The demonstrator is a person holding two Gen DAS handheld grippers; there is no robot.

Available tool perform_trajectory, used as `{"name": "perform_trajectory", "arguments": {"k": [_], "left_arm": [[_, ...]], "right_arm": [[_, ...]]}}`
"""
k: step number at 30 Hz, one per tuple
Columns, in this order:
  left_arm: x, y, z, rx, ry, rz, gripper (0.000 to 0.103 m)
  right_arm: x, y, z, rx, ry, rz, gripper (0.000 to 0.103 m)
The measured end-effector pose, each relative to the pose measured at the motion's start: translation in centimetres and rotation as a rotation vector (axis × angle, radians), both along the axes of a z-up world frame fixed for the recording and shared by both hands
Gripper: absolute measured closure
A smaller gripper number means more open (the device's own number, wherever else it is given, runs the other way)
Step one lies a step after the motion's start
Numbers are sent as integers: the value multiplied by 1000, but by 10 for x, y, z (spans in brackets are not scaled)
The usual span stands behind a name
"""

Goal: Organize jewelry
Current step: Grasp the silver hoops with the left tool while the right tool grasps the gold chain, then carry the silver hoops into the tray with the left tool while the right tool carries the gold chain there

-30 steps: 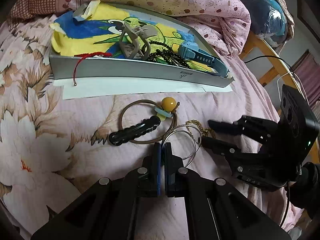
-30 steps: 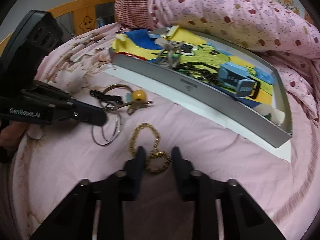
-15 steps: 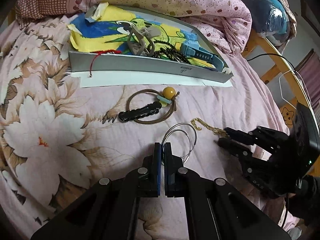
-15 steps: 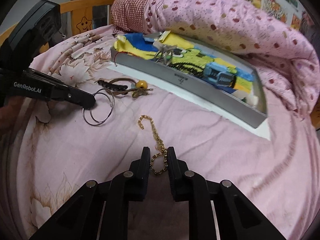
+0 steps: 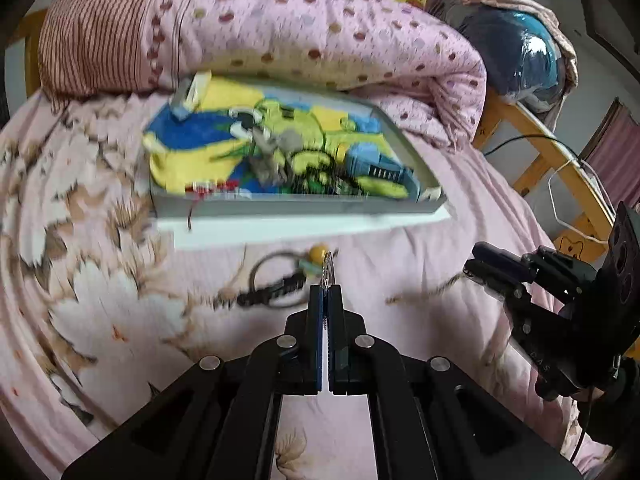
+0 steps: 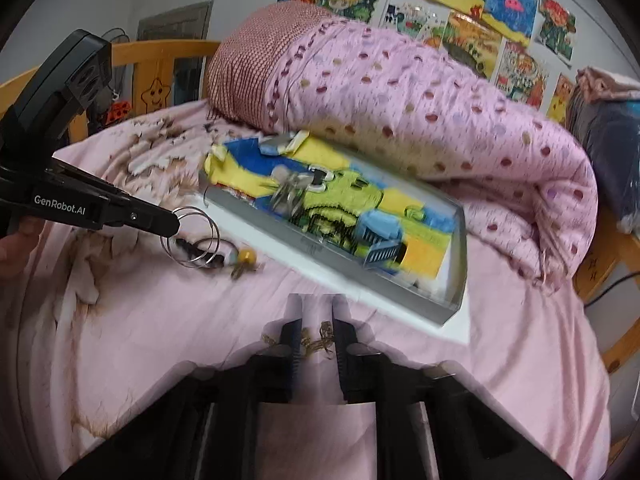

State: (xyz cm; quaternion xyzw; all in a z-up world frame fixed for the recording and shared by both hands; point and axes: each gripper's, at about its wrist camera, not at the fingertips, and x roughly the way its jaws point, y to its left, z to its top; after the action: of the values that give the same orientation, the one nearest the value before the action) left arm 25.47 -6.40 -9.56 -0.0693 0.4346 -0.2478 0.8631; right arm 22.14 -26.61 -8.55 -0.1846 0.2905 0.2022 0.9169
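Left wrist view: the left gripper [image 5: 329, 292] has its fingers pressed together on the pair of thin silver wire bangles [image 6: 192, 236], held clear of the pink floral bedsheet [image 5: 100, 320]. The right gripper [image 6: 316, 320] has just been closing; its fingers pinch the gold link chain [image 6: 318, 340], though blur hides the contact. Step in hand appears to be carrying both pieces to the grey rectangular tray with the cartoon-print lining [image 5: 304, 206]. Next move: bring each gripper over the tray wall, then release inside. A brown ring with a yellow bead [image 5: 318, 253] remains on the sheet.
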Motion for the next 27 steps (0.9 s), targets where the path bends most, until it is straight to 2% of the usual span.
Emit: {"name": "perform_trajectory", "arguments": {"k": [6,11,12,13,15,19,24,25,27], "left_arm": [[12,9,10,-9,-25,38,103],[16,16,1,-17,7,54,103],[15,16,0,-18,11,52,103],[15,16,-2,-16,12,49,103],[13,16,-5,-12,16,43,103],[11,14,-12,-15,37,28,103],[9,11,-20,-11,60,4,103],[9,10,-22,-10,63,1,103],[9,10,-23,-11,67,-2,103]], "right_arm": [[11,-7,-3,37,43,6,102],[15,-13,-32,97,206,-2,100],[17,-17,-40,123,244,-18,92],[18,-19,-44,143,268,-28,77],[21,-24,-56,197,321,-42,64],[23,-20,-69,198,362,-51,64],[27,-9,-73,158,341,-63,65],[27,-7,-74,147,334,-63,75],[27,-2,-76,122,320,-58,86]]}}
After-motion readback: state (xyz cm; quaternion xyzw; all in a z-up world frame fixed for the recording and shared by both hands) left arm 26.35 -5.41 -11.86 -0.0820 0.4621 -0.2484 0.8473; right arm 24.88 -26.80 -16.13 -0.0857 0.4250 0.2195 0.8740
